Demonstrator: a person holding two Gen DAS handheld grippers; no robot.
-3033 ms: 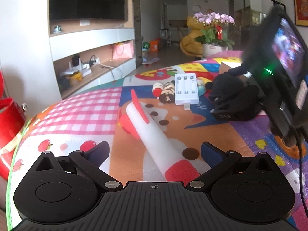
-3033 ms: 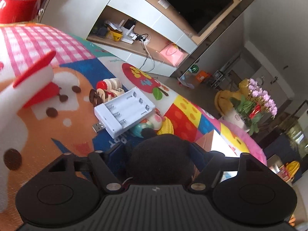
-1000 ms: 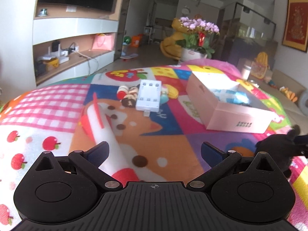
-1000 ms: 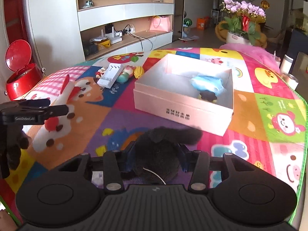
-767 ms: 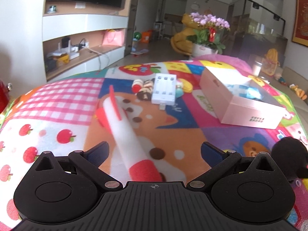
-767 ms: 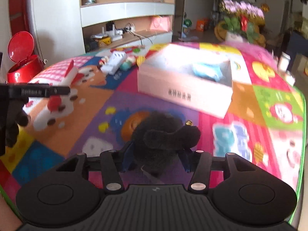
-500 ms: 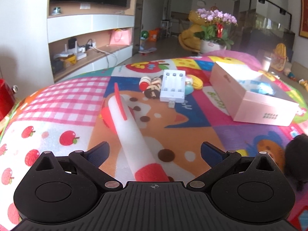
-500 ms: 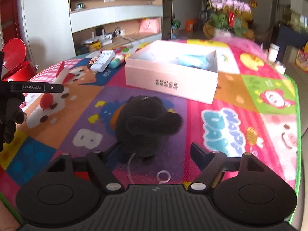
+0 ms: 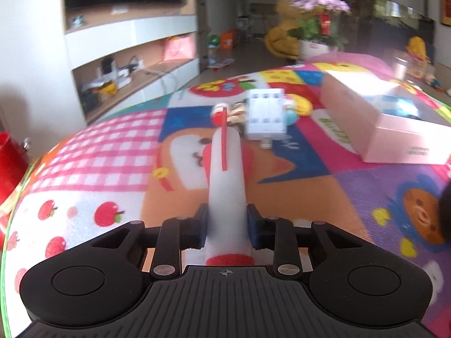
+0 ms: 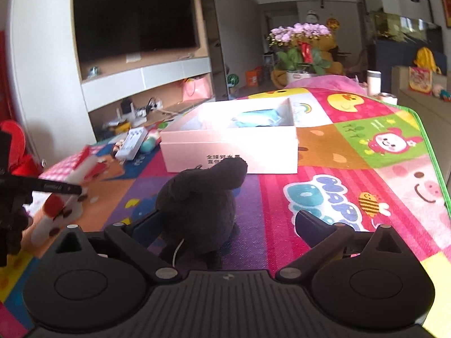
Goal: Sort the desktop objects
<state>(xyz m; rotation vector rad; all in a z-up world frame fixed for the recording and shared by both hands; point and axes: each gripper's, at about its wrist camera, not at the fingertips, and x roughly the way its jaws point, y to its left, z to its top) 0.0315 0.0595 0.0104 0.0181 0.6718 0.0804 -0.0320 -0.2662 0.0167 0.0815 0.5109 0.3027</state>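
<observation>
While both wrist views are looking across a soft, patchwork-printed play mat [image 10: 352,152], we are noting its matte foam texture and bright cartoon squares. We are seeing a smooth white foam rocket [image 9: 227,180], cylindrical, with thin red fins and a red band at its near end. A black plush toy [image 10: 201,197] is sitting on the purple square, fuzzy and rounded, with a floppy ear or limb pointing toward the box. A shallow pink cardboard box [image 10: 231,148], rectangular and open-topped, is resting near the middle of the mat; something pale blue is lying inside. A white plastic battery charger [image 9: 266,114] is lying beyond the rocket, toward the far edge.

We are recording the left gripper [image 9: 227,225] as clamped narrow on the foam rocket, blue pads pressing both sides of the shaft close to its red end. The right gripper [image 10: 228,225] is opening; its jaws are standing wide, with the plush toy between them. The left-side finger [image 10: 146,224] is lying just beside the plush, and we cannot tell whether it is touching; the right-side finger is well apart from it.

Motion blur is smearing the small items clustered around the charger, so we are leaving them unidentified. The box contents are partly hidden by its wall.
</observation>
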